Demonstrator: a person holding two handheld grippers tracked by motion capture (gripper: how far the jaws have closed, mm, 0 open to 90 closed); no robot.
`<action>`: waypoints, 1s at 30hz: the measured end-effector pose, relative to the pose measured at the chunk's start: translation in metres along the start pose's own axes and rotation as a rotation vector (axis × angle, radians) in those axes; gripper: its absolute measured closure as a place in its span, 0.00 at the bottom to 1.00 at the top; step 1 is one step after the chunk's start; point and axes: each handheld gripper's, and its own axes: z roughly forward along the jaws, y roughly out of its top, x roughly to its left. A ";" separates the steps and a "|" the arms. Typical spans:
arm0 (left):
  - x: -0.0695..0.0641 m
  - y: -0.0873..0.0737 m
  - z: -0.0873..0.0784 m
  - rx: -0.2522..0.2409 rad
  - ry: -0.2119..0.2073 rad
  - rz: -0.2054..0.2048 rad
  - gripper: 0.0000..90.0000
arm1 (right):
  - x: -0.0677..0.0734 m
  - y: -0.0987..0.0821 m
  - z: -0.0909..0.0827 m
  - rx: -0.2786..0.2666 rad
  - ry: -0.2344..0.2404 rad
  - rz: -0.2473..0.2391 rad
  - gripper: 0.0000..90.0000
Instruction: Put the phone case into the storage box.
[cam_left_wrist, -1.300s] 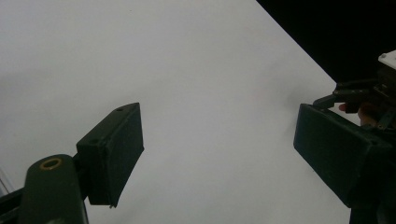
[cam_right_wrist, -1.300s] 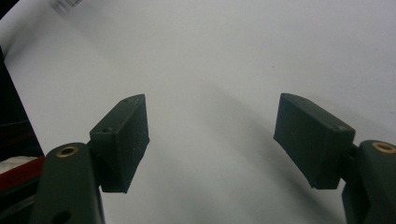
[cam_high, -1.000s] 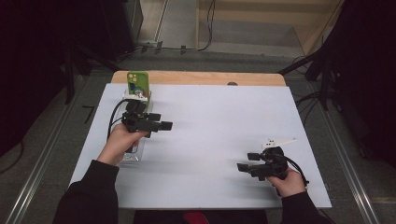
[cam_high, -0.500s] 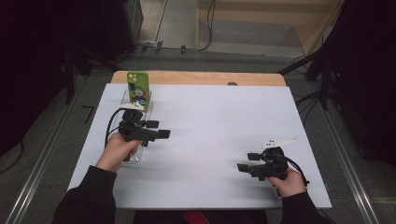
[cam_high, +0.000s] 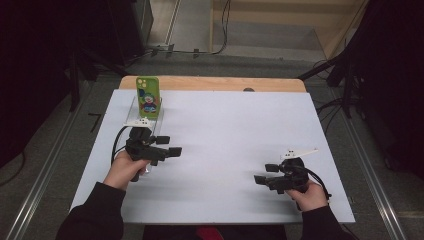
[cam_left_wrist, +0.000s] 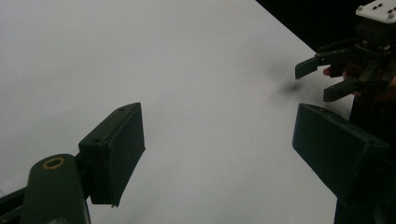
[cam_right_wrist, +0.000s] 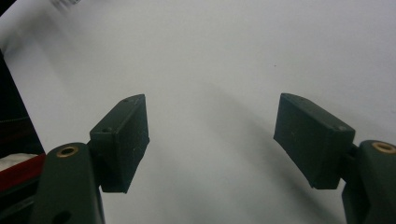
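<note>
- The green phone case (cam_high: 148, 96) stands upright at about eleven o'clock on the white table (cam_high: 230, 135), propped on a clear stand (cam_high: 142, 116) close to the far left edge. Its printed cartoon face looks back toward the person.
- Its long axis runs straight up from the table, with the camera cut-out at the top end. It looks close to vertical; whether it leans back a little I cannot tell.
- The left gripper (cam_high: 167, 149) sits just toward six o'clock of the stand, near it but not touching. Its jaws are spread, hold nothing, and point toward three o'clock, across the table rather than at the case.
- In the left gripper view, bare white tabletop lies between that gripper's jaws, and the right gripper (cam_left_wrist: 322, 77) shows far off at the upper right.
- The right gripper (cam_high: 263, 175) rests at about five o'clock, well apart from the case, with its jaws spread wide, empty, and pointing toward nine o'clock. The right gripper view shows plain table between them.
- Judged from this, the case appears already set on its stand with nothing left in either grip. If more handling is meant, it has not begun, and the left gripper is the nearer one.
</note>
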 end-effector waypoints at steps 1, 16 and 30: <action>-0.001 -0.002 -0.001 -0.002 0.003 0.006 0.19 | 0.000 0.000 0.000 0.000 0.003 0.001 0.27; -0.009 -0.029 -0.008 -0.018 0.006 0.057 0.21 | 0.000 0.000 0.000 0.003 0.002 -0.001 0.27; -0.015 -0.050 -0.011 0.012 -0.015 0.082 0.21 | 0.000 0.000 0.000 0.003 0.003 0.001 0.27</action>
